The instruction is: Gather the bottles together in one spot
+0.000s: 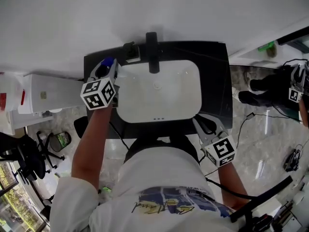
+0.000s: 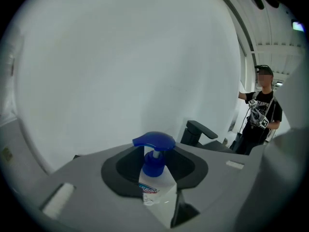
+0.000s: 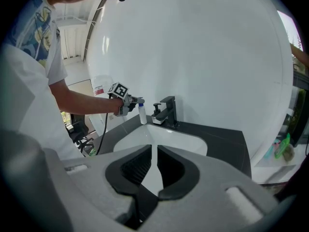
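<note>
A clear pump bottle with a blue head (image 2: 154, 141) stands between the pads of my left gripper (image 2: 155, 178), which is shut on its body below the collar. From above, the left gripper (image 1: 108, 69) and that bottle (image 1: 107, 62) are over the back left corner of the black counter (image 1: 217, 81). The right gripper view shows the same bottle (image 3: 142, 112) upright just left of a second, white bottle with a black pump (image 3: 157, 115) beside the faucet. My right gripper (image 1: 205, 127) hovers at the sink's front right, its jaws (image 3: 154, 170) drawn together on nothing.
A black faucet (image 1: 152, 52) stands behind the white basin (image 1: 159, 93). Another person (image 2: 260, 115) with grippers stands off to the right. A white cabinet (image 1: 48, 93) and an office chair (image 1: 29, 153) are on the left. Green bottles (image 3: 282, 149) sit on a side shelf.
</note>
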### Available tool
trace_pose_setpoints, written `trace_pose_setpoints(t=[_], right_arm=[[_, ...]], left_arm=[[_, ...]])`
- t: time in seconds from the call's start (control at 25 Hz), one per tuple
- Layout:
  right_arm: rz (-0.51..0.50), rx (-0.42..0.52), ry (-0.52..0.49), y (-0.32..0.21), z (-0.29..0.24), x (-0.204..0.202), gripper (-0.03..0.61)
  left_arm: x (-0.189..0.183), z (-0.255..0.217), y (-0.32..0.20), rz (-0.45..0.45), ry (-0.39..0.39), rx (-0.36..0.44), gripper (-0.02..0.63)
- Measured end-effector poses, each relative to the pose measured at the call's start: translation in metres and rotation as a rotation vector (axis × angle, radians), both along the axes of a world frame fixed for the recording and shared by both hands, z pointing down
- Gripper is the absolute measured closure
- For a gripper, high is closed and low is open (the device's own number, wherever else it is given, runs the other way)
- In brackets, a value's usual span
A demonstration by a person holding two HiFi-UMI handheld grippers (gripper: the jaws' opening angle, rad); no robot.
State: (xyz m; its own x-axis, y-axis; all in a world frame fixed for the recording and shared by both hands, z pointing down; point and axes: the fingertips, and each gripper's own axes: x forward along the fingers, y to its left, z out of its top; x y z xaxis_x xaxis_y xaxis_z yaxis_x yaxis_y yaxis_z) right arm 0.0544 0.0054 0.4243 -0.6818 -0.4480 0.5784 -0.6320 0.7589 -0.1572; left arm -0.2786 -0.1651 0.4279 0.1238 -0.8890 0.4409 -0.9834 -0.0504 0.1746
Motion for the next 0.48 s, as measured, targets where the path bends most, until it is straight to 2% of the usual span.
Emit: trace_pose_setpoints(t=[0.48], right_arm=[[0.031,-0.025,0.037,0.008,0.003,0.004,0.539]], left_arm=[[-0.045,0.004,-0.052,-0.140,0.016,0.065,0.482]])
